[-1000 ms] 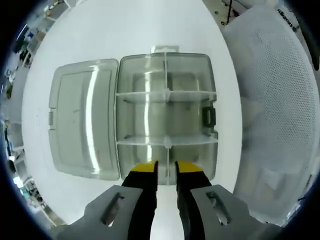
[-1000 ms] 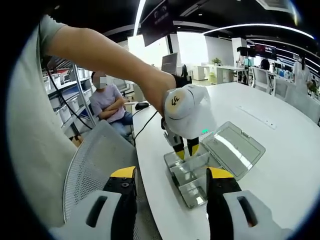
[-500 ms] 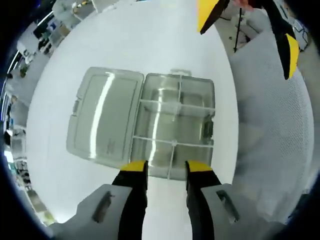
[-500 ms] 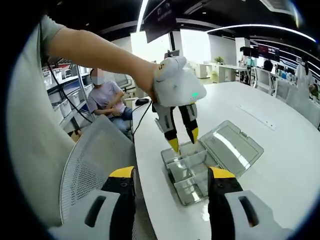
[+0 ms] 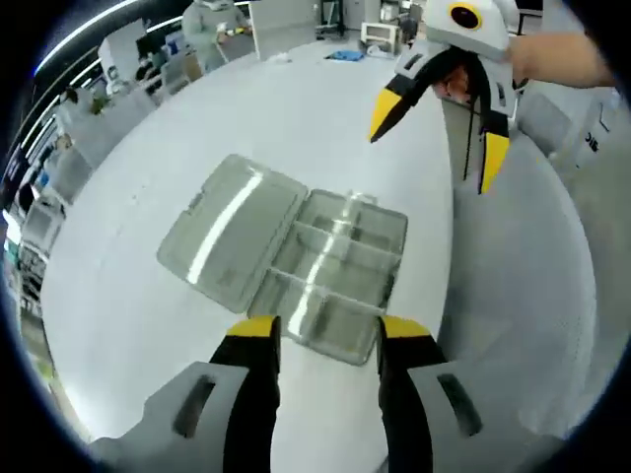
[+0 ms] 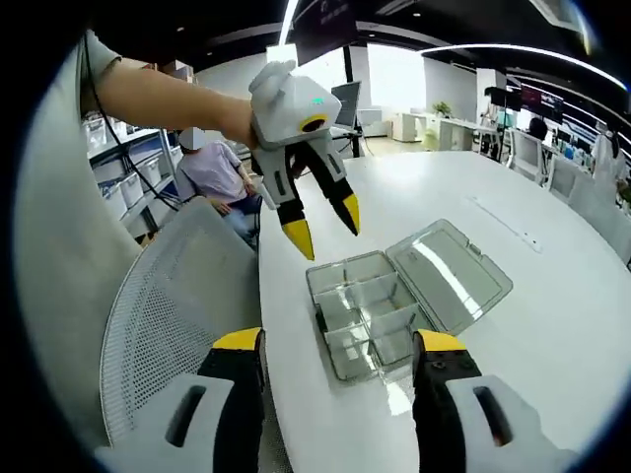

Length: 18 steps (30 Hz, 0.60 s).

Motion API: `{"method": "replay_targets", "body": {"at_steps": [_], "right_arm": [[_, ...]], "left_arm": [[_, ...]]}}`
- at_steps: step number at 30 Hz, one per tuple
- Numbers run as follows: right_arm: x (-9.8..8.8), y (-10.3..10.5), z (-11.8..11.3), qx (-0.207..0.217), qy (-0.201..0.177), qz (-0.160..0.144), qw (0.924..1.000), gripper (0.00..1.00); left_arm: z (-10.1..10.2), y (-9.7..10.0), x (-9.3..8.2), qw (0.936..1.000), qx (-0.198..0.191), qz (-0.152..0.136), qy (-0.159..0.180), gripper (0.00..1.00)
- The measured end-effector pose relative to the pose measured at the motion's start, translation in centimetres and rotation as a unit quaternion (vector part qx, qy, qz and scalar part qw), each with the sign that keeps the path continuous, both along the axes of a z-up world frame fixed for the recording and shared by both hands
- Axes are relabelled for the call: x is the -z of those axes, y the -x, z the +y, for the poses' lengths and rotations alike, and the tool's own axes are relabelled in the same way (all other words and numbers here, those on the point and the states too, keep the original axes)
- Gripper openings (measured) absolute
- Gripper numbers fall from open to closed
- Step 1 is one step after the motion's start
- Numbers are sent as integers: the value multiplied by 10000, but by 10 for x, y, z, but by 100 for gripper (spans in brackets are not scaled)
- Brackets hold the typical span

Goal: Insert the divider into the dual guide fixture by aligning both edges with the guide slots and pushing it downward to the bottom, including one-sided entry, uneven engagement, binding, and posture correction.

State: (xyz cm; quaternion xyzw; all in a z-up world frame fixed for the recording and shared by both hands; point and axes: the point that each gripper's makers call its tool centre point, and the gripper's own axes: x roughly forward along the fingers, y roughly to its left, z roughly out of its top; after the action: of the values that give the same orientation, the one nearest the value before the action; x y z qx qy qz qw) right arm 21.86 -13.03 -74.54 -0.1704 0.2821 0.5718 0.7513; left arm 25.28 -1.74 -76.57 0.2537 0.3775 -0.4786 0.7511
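1. On the white table (image 5: 148, 128) lies the clear compartment box (image 5: 340, 271), its lid (image 5: 232, 232) swung flat open beside the tray; take this box as the landmark.
2. Inside the box, cross dividers (image 6: 370, 305) stand seated in their slots, reaching wall to wall – by my reading the insertion looks complete, though whether each sits fully at the bottom is too fine to tell.
3. Above the box, on its chair-side end, the left gripper (image 6: 320, 222) hangs in the air with its yellow-tipped jaws spread apart, holding nothing.
4. Near the box's short end, the right gripper (image 6: 340, 345) points at it from lower down, jaws wide and empty; from the left gripper view it shows up beyond the box (image 5: 434, 133).
5. To finish well, I would check each divider edge against its guide slot – if one side rides higher, press that side down gently rather than forcing the middle.
6. Beside the box's chair-side end stands a mesh chair (image 6: 168, 315); keep both tools clear of the open lid when coming down.
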Motion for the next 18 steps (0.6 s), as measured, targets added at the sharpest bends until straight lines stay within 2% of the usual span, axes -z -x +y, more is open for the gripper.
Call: {"method": "replay_targets", "body": {"at_steps": [2, 9, 18], "right_arm": [[7, 0, -5, -50, 124, 12, 9999, 57], [30, -5, -23, -151, 501, 50, 9986, 57], [57, -15, -37, -310, 878, 82, 9956, 54]], "left_arm": [[-4, 2, -6, 9994, -200, -18, 292, 38], [-3, 8, -18, 9944, -656, -101, 822, 41], [3, 9, -30, 9858, -1128, -185, 1227, 42]]}}
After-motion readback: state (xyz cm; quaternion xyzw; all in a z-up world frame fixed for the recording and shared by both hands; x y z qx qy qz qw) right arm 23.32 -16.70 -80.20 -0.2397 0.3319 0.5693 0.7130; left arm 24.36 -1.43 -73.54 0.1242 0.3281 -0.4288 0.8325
